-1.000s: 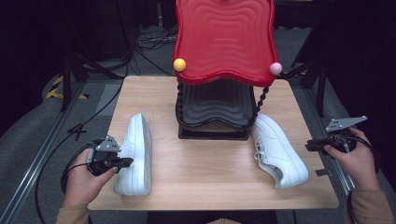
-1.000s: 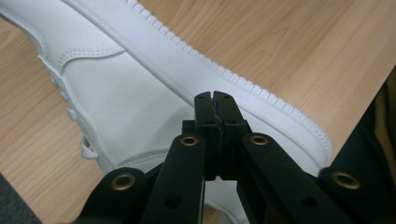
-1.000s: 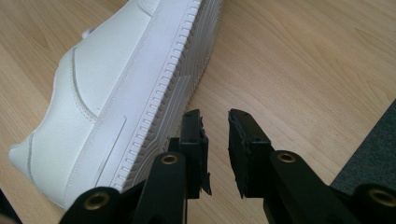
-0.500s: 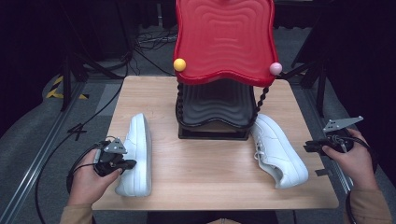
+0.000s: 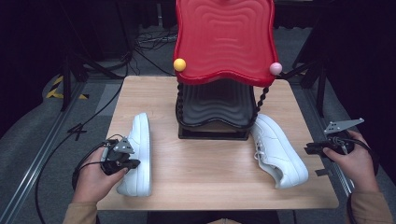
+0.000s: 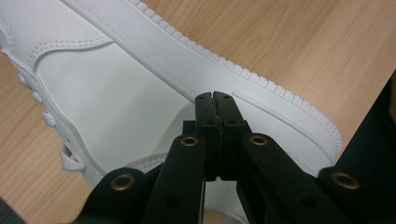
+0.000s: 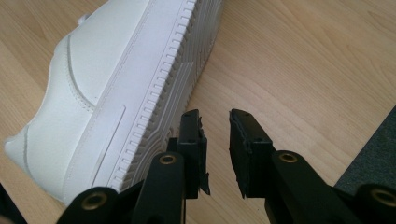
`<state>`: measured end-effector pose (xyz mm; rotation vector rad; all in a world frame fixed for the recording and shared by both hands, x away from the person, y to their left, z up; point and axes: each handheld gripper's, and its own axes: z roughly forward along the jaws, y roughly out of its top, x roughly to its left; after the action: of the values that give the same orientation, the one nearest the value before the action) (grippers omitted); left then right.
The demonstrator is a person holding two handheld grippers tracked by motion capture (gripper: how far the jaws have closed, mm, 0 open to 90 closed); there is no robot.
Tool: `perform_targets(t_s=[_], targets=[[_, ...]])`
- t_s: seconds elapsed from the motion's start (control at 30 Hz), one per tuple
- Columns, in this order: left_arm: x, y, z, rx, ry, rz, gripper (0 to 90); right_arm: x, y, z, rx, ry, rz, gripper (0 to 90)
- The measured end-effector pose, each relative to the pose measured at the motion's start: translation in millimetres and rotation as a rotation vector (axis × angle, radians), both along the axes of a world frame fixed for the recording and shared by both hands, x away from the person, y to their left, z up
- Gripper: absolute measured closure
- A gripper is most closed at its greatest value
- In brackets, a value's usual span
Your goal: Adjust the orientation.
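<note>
The left gripper [image 5: 125, 157], jaws pressed together on nothing, hovers beside the heel of the left white leather sneaker [image 5: 138, 154], which lies near the wooden table's [image 5: 210, 182] left edge, long axis front to back, toe pointing away. Both shoes look ungrasped; next, the jaws must open and straddle the collar. The right white leather sneaker [image 5: 278, 150] angles toe-away toward the red-and-black shoe rack [image 5: 224, 70]; the right gripper [image 5: 314, 149], part open and empty, waits beside its heel.
</note>
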<state>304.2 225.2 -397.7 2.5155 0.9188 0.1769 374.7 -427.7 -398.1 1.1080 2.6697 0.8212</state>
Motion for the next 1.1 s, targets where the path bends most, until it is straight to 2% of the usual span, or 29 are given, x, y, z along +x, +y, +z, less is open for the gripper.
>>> perform_targets(t_s=[0.03, 0.1, 0.13, 0.17, 0.2, 0.37, 0.43, 0.47, 0.57, 0.6, 0.63, 0.7, 0.77, 0.87, 0.97, 1.1], targets=[[0.1, -2.0, 0.8, 0.000, 0.000, -0.004, 90.0, -1.5, -1.4, -0.1, 0.000, 0.003, -0.004, 74.1], [2.7, -5.8, 2.6, -0.038, -0.007, -0.039, 90.0, -4.2, -4.4, -0.3, 0.000, 0.004, -0.011, 74.1], [2.7, -5.8, 2.6, -0.038, -0.007, -0.039, 90.0, -5.9, -6.1, -0.3, 0.002, 0.006, -0.015, 74.1], [5.4, -12.2, 2.1, -0.085, -0.015, -0.068, 90.0, -7.2, -7.5, -0.3, 0.002, 0.006, -0.020, 74.2], [6.9, -16.9, 2.1, -0.096, -0.018, -0.082, 90.0, -8.5, -8.8, -0.4, 0.005, 0.008, -0.025, 74.1], [15.5, -43.2, 0.0, -0.134, -0.015, -0.145, 90.0, -14.5, -16.7, -0.6, 0.007, 0.011, -0.046, 73.9], [16.8, -46.2, -0.3, -0.145, -0.007, -0.148, 86.7, -15.8, -18.3, -0.7, 0.009, 0.010, -0.051, 73.5], [19.2, -51.1, -0.5, -0.179, 0.000, -0.152, 86.7, -16.7, -19.5, -0.7, 0.011, 0.011, -0.056, 73.3], [20.2, -58.5, 6.0, -0.272, -0.001, -0.183, 71.4, -21.1, -24.6, -1.6, 0.017, 0.014, -0.072, 72.8], [19.6, -60.4, 8.5, -0.272, -0.017, -0.178, 65.4, -21.8, -25.5, -2.3, 0.018, 0.016, -0.076, 72.4], [19.3, -61.4, 10.4, -0.254, -0.025, -0.168, 59.3, -22.5, -26.2, -3.0, 0.019, 0.016, -0.081, 72.2], [18.7, -62.4, 12.8, -0.220, -0.033, -0.141, 52.8, -23.6, -27.0, -3.7, 0.020, 0.023, -0.086, 71.5], [18.7, -61.2, 12.7, -0.228, -0.023, -0.135, 51.1, -24.3, -27.5, -3.8, 0.022, 0.021, -0.086, 71.2], [18.4, -59.7, 12.5, -0.210, -0.020, -0.135, 50.5, -24.6, -27.5, -3.2, 0.022, 0.023, -0.092, 71.1], [16.6, -60.0, 14.7, -0.209, -0.019, -0.137, 49.0, -23.5, -26.9, -4.3, 0.022, 0.027, -0.089, 71.1], [11.8, -64.5, 16.9, -0.196, 0.004, -0.146, 40.3, -22.4, -26.0, -5.0, 0.026, 0.027, -0.086, 70.2]])
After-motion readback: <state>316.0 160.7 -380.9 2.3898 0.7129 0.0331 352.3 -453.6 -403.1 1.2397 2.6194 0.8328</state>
